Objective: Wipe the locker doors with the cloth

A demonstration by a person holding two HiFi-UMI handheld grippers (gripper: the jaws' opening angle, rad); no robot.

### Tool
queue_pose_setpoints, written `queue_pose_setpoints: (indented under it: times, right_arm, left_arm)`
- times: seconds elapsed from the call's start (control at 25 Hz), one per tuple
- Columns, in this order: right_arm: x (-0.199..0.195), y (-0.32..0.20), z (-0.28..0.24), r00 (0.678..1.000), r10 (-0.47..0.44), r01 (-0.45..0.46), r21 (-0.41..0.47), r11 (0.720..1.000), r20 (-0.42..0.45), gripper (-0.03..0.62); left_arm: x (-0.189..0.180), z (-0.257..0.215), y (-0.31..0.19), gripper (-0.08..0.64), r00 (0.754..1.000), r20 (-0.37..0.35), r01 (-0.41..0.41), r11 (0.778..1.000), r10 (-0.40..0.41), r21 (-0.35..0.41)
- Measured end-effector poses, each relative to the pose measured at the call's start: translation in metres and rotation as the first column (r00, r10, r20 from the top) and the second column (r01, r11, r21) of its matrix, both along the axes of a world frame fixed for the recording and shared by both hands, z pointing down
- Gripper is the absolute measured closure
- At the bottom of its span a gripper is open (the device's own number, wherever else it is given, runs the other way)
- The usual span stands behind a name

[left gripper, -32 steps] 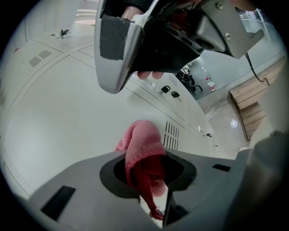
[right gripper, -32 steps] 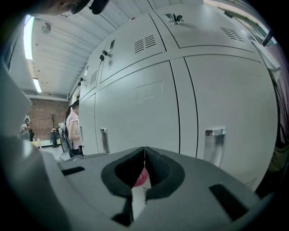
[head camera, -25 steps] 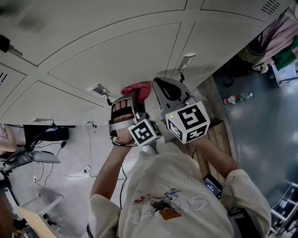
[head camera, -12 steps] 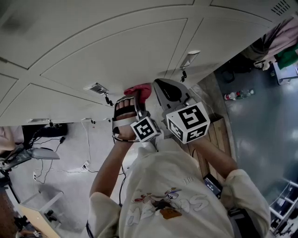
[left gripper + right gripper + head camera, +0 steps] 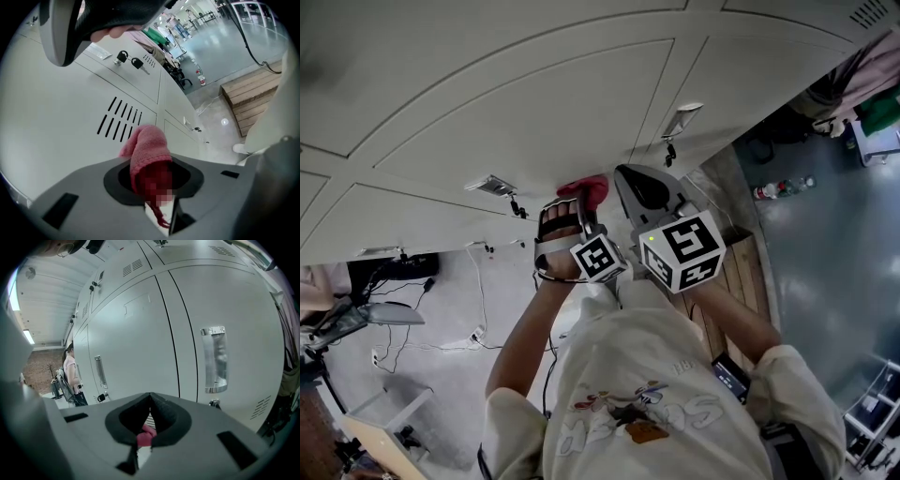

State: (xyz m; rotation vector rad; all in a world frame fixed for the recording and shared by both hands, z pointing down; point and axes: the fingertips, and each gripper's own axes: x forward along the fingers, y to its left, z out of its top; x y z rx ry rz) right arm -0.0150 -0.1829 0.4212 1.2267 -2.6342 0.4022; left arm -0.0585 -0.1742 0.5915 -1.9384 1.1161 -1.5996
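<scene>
A red knitted cloth (image 5: 584, 188) is pressed against the pale grey locker door (image 5: 534, 112), with my left gripper (image 5: 579, 201) shut on it. In the left gripper view the cloth (image 5: 146, 145) bulges out of the jaws of the left gripper (image 5: 152, 176), in front of a door with vent slots (image 5: 117, 122). Right beside it, my right gripper (image 5: 630, 180) has its jaws closed and points at the same door. In the right gripper view the right gripper (image 5: 150, 399) faces the doors, and a bit of pink cloth (image 5: 146, 434) shows behind the jaws.
Metal handles (image 5: 680, 120) (image 5: 492, 184) with small keys stick out of the doors. A wooden pallet (image 5: 736, 272) lies on the floor at right, with bottles (image 5: 778, 190) beyond it. Cables (image 5: 478, 291) trail at left. A person (image 5: 71, 373) stands far along the lockers.
Both grippers have slid a little to the right along the door, the cloth still held in the left one. The right gripper has stayed shut beside it.
</scene>
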Motion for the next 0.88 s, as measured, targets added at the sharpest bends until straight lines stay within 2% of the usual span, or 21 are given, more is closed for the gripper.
queue_pose_setpoints:
  times: [0.36,0.64,0.88]
  right_arm:
    - [0.003,0.005,0.003,1.0,0.002,-0.002,-0.012,1.0,0.007,0.591]
    - [0.005,0.009,-0.006,1.0,0.003,-0.003,0.009,1.0,0.013,0.591]
    - [0.008,0.013,-0.018,1.0,0.008,-0.009,0.036,0.999,0.011,0.591]
  left_arm:
    - [0.012,0.024,0.004,0.449,0.999,0.025,-0.028,0.997,0.029,-0.069]
    - [0.02,0.004,0.019,0.449,0.999,-0.009,-0.05,0.997,0.049,-0.054]
    - [0.017,-0.038,0.038,0.449,0.997,-0.062,-0.05,0.999,0.05,0.003]
